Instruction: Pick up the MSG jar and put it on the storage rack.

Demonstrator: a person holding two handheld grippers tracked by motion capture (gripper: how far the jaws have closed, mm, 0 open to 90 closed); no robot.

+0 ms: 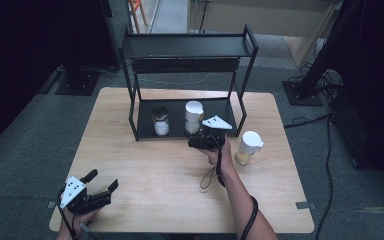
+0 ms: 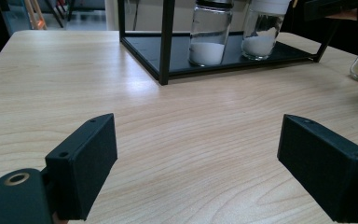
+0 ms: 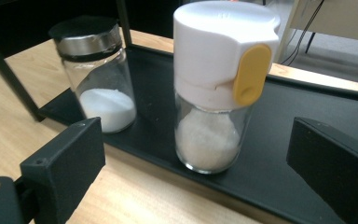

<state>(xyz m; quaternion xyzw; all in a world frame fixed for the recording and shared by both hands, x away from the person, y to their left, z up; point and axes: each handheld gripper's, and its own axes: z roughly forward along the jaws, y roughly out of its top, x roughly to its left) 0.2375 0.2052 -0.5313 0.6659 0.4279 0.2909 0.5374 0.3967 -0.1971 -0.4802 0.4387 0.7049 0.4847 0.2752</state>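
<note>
High view: the right tool (image 1: 203, 137) stands at the front edge of the black metal rack's lower shelf (image 1: 172, 131), just before the upright white-capped glass shaker (image 1: 193, 117). The left tool (image 1: 100, 184) rests wide on the wooden table (image 1: 160, 175), empty.

Right gripper view: jaws wide, empty; the shaker (image 3: 214, 88) is ahead between them, untouched, and a black-lidded glass jar (image 3: 98, 74) is left.

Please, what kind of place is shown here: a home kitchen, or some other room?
Probably a lab or recording studio, not a kitchen. The wooden table stands on grey carpet among dark stands and loose floor cables, and it bears only a black rack with seasoning jars.
</note>
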